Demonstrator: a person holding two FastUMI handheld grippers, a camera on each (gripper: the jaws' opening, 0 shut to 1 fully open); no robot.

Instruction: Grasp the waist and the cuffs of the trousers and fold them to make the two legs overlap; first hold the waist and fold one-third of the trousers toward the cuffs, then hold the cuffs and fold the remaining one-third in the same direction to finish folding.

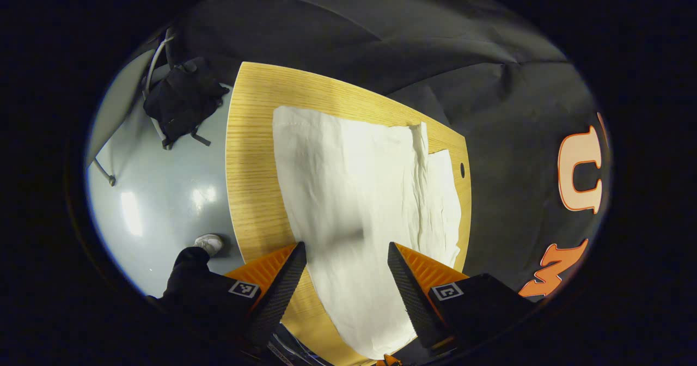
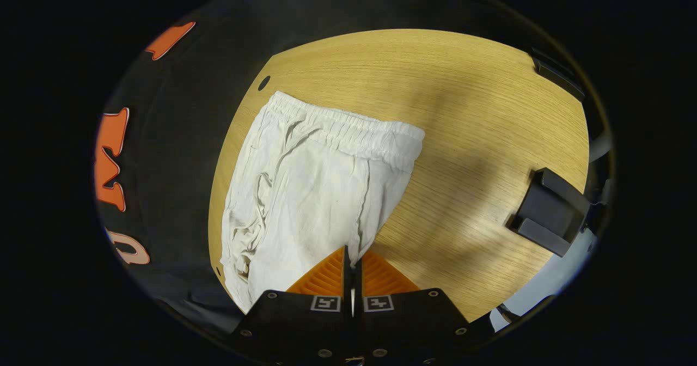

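Note:
White trousers [image 1: 354,191] lie flat on a wooden table [image 1: 250,191], one straight hem at the far end and a wrinkled layer along their right side. My left gripper [image 1: 346,249] hovers open over the near part of the cloth, its fingers wide apart with only fabric below them. In the right gripper view the trousers [image 2: 310,186] show their gathered elastic waist [image 2: 348,129] at the far end. My right gripper [image 2: 352,260] is shut, with the near edge of the trousers running in between its fingertips.
A black block [image 2: 550,211] sits at the table's right edge in the right gripper view. A small round hole [image 2: 264,83] is in the tabletop near the waist. Beyond the table's left edge are grey floor, a black bag [image 1: 182,102] and a person's shoe [image 1: 209,243].

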